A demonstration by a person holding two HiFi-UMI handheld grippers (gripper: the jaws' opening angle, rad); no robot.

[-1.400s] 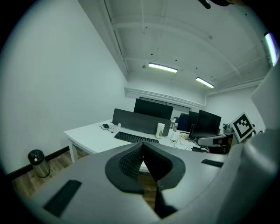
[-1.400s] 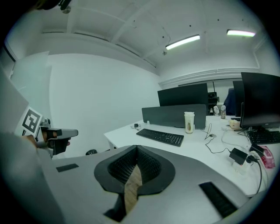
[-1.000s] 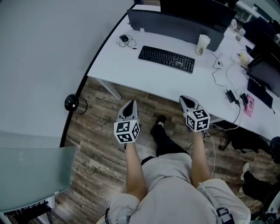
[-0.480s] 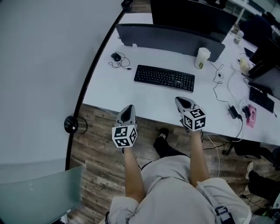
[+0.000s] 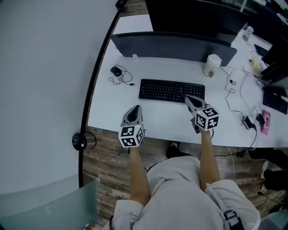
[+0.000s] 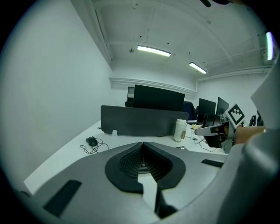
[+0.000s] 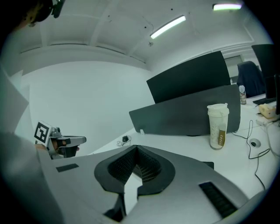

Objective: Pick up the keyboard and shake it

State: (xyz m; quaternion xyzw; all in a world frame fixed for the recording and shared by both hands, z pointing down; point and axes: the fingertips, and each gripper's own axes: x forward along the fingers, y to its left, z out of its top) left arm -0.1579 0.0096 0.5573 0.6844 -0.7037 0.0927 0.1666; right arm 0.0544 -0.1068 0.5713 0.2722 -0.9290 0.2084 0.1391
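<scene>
Black keyboard (image 5: 171,91) rests on the white desk (image 5: 110,105) — left gripper (image 5: 134,108) and right gripper (image 5: 189,98) jaws together, empty.

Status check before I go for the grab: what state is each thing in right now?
keyboard: flat on the desk, not lifted.
left gripper: shut, empty, over the desk's near edge.
right gripper: shut, empty, at the keyboard's near right edge.
cup: upright, lid on.
mouse: resting on the desk, untouched.
monitor: screen dark.
</scene>
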